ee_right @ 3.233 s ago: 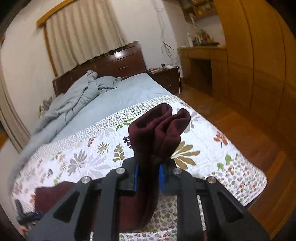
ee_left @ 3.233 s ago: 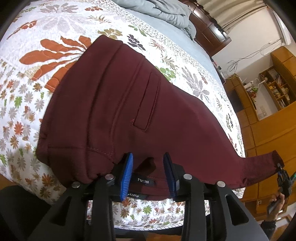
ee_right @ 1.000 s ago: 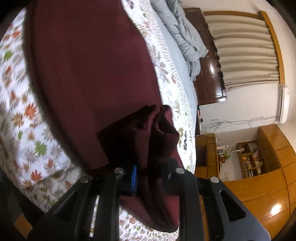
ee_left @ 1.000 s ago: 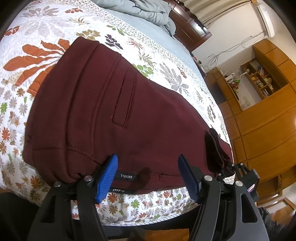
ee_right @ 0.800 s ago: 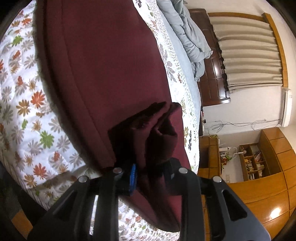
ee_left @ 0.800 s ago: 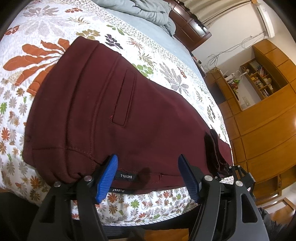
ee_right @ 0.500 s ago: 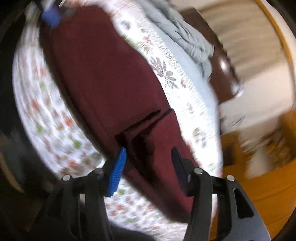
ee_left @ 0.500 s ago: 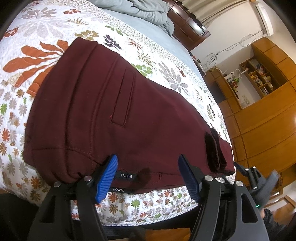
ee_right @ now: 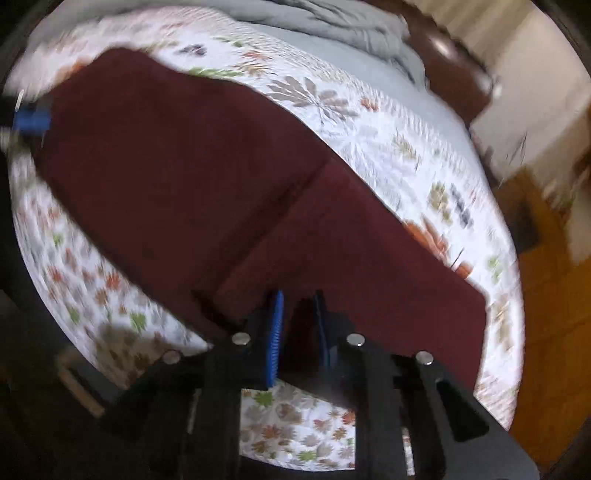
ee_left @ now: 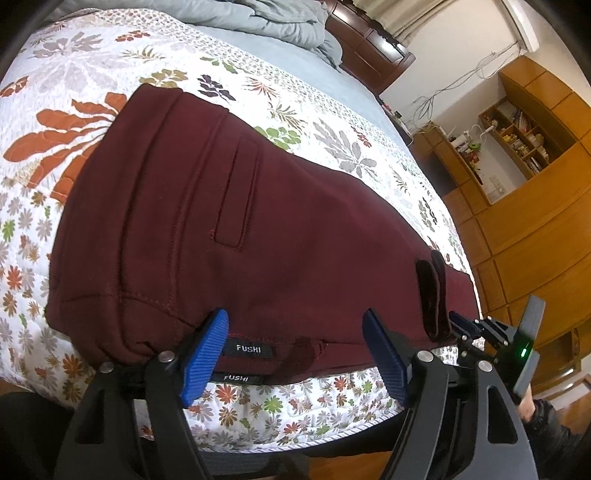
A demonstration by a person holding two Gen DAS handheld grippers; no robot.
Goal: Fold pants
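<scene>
The maroon pants lie flat on the floral quilt, waistband toward me, with the leg ends folded back on top at the right. My left gripper is open and empty, its blue pads on either side of the "FUSHI" waistband label. In the blurred right wrist view the pants show the folded leg layer. My right gripper has its pads close together at the near edge of that fold; the blur hides whether cloth is pinched. It also shows in the left wrist view.
The bed's near edge runs just below the pants. A grey duvet lies at the head of the bed by a dark wooden headboard. Wooden cabinets and shelves stand to the right over a wooden floor.
My right gripper laid the leg ends on the pants, opened, let go, then drew back to the fold's near edge with its pads closer together. My left gripper stayed open.
</scene>
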